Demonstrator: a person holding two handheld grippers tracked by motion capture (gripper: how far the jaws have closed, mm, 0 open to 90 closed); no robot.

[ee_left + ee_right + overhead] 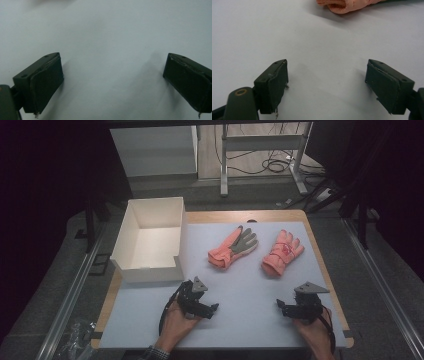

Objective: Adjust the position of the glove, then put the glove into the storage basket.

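Two pink gloves lie on the white table mat (240,285). One glove (233,248) lies palm up with a grey palm, mid-table; the other glove (282,252) lies to its right, and its cuff (344,5) appears at the top of the right gripper view. My left gripper (212,309) rests low near the front edge, below the box, jaws wide apart over bare mat (110,37). Held near the front right corner, my right gripper (281,306) is open too, with nothing between its fingers.
An open white cardboard box (150,240) stands at the table's back left, empty inside. Wooden table edges (325,265) frame the mat. Beyond the table are a metal frame (260,150) and cables on the floor.
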